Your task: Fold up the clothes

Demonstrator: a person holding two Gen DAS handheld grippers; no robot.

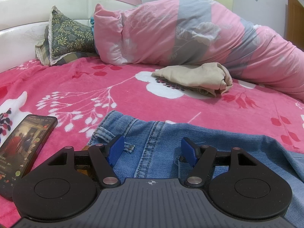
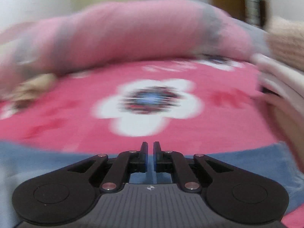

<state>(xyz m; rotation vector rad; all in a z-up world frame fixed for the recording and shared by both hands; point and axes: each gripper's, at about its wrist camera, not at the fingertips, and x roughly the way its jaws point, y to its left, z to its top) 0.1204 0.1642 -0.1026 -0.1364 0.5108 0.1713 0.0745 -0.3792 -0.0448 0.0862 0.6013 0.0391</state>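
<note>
Blue jeans lie on the pink flowered bedspread, waistband and belt loop toward me. My left gripper sits low over the waistband with its blue pads wide apart, open, the denim beneath them and not pinched. The right wrist view is motion-blurred. My right gripper is shut, its fingers almost touching and nothing visible between them, hovering over the blue denim at the near edge. A folded beige garment rests farther back on the bed.
A phone with a lit screen lies left of the jeans. A rolled pink and grey quilt and a green patterned pillow line the back by the white headboard. A person's hand blurs the right edge.
</note>
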